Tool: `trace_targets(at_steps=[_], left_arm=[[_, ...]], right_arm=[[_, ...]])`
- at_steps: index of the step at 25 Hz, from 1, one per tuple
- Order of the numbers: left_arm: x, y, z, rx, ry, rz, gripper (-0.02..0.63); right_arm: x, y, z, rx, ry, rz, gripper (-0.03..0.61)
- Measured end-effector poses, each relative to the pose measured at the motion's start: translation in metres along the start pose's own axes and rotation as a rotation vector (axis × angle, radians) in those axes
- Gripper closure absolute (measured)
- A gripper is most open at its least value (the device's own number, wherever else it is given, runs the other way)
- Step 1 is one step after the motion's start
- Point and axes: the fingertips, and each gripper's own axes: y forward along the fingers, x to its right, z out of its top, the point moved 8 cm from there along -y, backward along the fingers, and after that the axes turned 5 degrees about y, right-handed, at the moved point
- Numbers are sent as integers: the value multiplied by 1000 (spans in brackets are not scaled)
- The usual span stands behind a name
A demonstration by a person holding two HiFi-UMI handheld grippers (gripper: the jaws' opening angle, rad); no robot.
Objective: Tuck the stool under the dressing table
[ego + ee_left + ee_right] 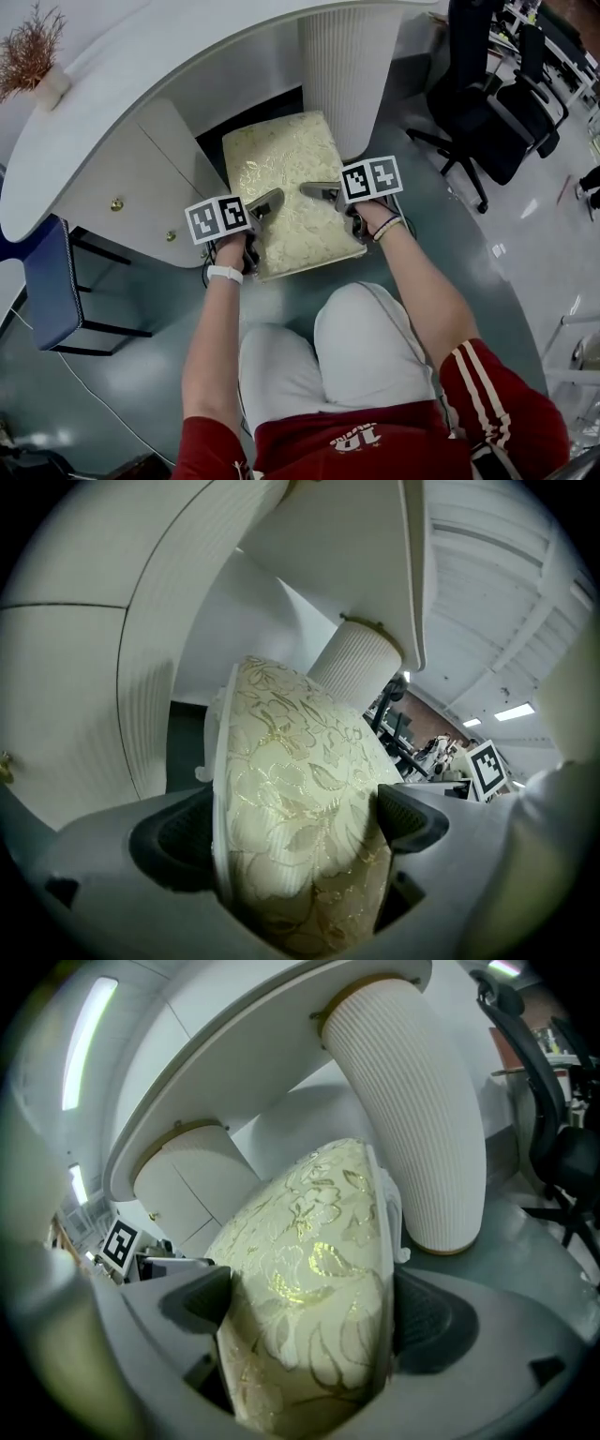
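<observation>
The stool (281,183) has a cream cushion with gold floral brocade and stands half under the white curved dressing table (169,84). My left gripper (258,214) is shut on the stool's left side, the cushion (300,808) filling the space between its jaws. My right gripper (328,195) is shut on the stool's right side, and the cushion (309,1307) sits squeezed between its dark pads. The stool's far end lies in the dark gap beneath the tabletop, between the drawer unit (131,187) and the ribbed white leg (347,66).
A blue-seated chair (52,281) stands to the left on the floor. Black office chairs (487,103) stand at the right. A vase of dried plants (37,66) rests on the table's left end. The person's knees (319,347) are just behind the stool.
</observation>
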Motion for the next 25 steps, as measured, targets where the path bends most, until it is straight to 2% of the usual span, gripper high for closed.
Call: trace_targets(at_steps=[5, 16, 22, 25], left_arm=[[-14, 19, 16, -44, -49, 1, 75], [-35, 34, 28, -58, -138, 6, 72], [-42, 33, 26, -31, -174, 0, 74], [-43, 28, 26, 7, -178, -11, 78]], right_arm=[[9, 20, 20, -60, 31, -9, 49], [22, 47, 42, -98, 92, 21, 57], [25, 49, 45, -75, 93, 23, 65], [22, 44, 47, -26, 78, 26, 74]])
